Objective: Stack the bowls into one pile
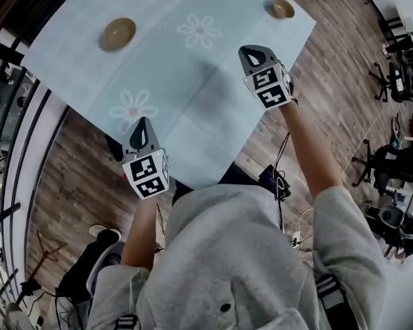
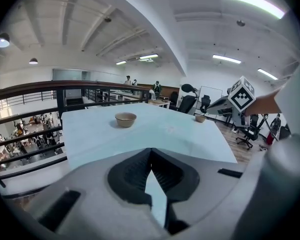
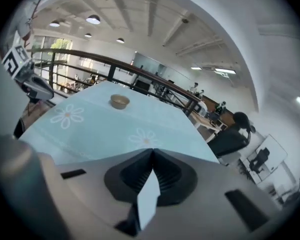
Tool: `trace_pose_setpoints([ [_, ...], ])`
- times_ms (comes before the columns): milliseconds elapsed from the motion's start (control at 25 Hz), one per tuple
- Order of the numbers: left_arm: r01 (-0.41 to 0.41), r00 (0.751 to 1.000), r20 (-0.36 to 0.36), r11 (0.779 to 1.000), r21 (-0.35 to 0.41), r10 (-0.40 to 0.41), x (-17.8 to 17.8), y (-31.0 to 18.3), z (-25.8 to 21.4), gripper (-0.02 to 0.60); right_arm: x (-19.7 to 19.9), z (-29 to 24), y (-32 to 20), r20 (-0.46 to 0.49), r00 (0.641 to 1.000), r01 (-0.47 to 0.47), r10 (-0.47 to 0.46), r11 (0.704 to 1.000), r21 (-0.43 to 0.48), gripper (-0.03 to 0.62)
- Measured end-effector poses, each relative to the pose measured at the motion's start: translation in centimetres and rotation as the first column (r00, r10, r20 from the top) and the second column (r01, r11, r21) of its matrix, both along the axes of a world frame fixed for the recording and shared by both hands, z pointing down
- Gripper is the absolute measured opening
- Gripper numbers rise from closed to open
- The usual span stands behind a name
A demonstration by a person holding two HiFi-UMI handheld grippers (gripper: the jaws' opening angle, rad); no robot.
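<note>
Two tan bowls stand apart on the pale blue flowered tablecloth (image 1: pixel 193 81). The larger bowl (image 1: pixel 118 33) (image 2: pixel 125 119) (image 3: pixel 119 101) is at the far left. The smaller bowl (image 1: pixel 283 7) (image 2: pixel 200 118) sits near the far right corner. My left gripper (image 1: pixel 143 124) (image 2: pixel 151 150) hovers over the table's near edge, its jaws shut with nothing between them, well short of both bowls. My right gripper (image 1: pixel 251 49) (image 3: pixel 152 152) is held over the right part of the table, also shut and empty, a little nearer than the smaller bowl.
A black railing (image 2: pixel 35 91) runs along the table's left and far sides. Wooden floor (image 1: pixel 316 60) lies to the right, with office chairs (image 1: pixel 392 163) and cables. The table's near corner (image 1: pixel 206 183) points toward the person's body.
</note>
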State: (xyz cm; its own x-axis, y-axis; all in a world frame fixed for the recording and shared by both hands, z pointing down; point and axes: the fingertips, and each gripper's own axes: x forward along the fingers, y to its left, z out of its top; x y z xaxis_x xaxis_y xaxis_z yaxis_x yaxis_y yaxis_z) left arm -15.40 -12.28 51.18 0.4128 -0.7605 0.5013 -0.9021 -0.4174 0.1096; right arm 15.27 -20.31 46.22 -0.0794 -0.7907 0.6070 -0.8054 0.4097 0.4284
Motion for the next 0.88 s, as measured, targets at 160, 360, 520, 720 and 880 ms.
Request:
trace_pose_setpoints([
  [160, -0.004, 1.000, 0.026, 1.000, -0.004, 0.004, 1.3, 0.9, -0.3, 0.017, 4.7, -0.6, 1.3, 0.076, 0.994, -0.084, 0.082, 0.996, 0.028, 0.028],
  [360, 0.042, 0.997, 0.071, 0.999, -0.011, -0.041, 3.3, 1.6, 0.2, 0.017, 11.0, -0.1, 0.6, 0.084, 0.991, -0.112, 0.106, 0.992, 0.064, 0.029],
  [520, 0.111, 0.989, 0.100, 0.993, -0.041, -0.106, 3.8, 3.4, 0.8, 0.017, 14.7, 1.3, -0.4, 0.031, 0.997, -0.075, 0.073, 0.995, 0.066, 0.029],
  [720, 0.212, 0.970, 0.133, 0.976, -0.048, -0.204, 3.9, 4.3, 0.4, 0.017, 19.0, 2.8, -4.2, -0.023, 0.999, -0.036, 0.039, 0.994, 0.100, 0.031],
  [880, 0.266, 0.951, 0.170, 0.964, -0.025, -0.258, 5.0, 4.3, -0.5, 0.017, 24.1, 4.2, -6.1, -0.019, 0.997, -0.074, 0.076, 0.993, 0.091, 0.031],
])
